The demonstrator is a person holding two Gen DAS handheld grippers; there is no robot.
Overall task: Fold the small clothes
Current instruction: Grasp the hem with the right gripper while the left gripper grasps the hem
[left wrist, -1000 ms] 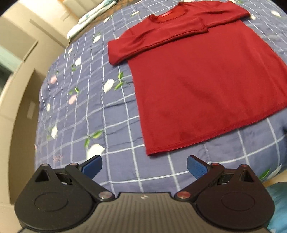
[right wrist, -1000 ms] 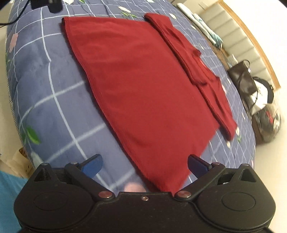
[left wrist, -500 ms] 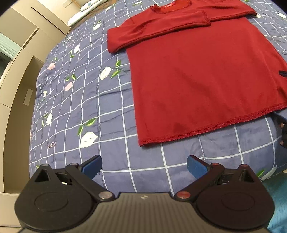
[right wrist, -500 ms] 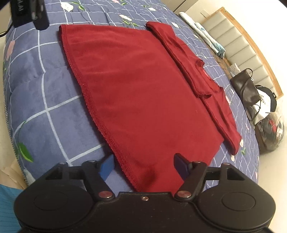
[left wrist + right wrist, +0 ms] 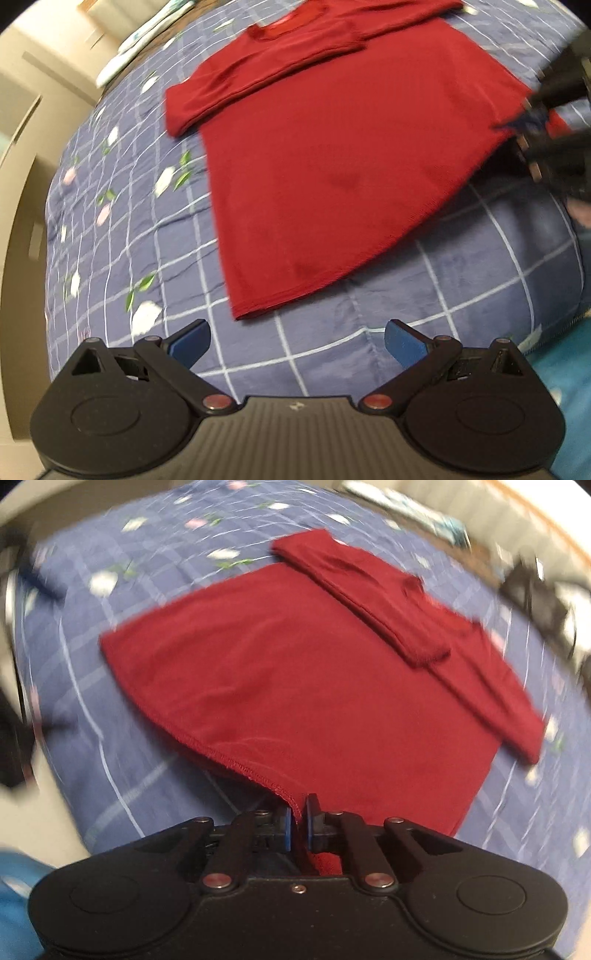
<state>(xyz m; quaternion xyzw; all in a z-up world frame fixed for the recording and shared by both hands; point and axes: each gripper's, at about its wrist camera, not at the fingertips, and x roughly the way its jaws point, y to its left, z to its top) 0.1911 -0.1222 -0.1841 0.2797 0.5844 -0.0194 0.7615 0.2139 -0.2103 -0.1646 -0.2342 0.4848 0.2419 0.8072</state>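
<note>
A dark red long-sleeved shirt [image 5: 332, 155] lies flat on the bed, both sleeves folded across its chest. My left gripper [image 5: 297, 341] hovers open just short of the shirt's near left hem corner, touching nothing. In the left wrist view my right gripper [image 5: 532, 122] shows blurred at the far right, pinching the other hem corner. In the right wrist view the right gripper [image 5: 299, 827] is shut on the red shirt [image 5: 314, 672], with its stitched hem lifted off the quilt between the blue pads.
The shirt rests on a blue checked quilt with flower prints [image 5: 122, 206]. Beige cupboards [image 5: 22, 155] stand along the left. A folded light cloth [image 5: 144, 40] lies at the bed's far end. Dark bags [image 5: 539, 598] sit beyond the far right edge.
My right gripper has shut on the shirt's right hem corner and raised it. The left gripper has drifted closer to the left hem corner and stays open.
</note>
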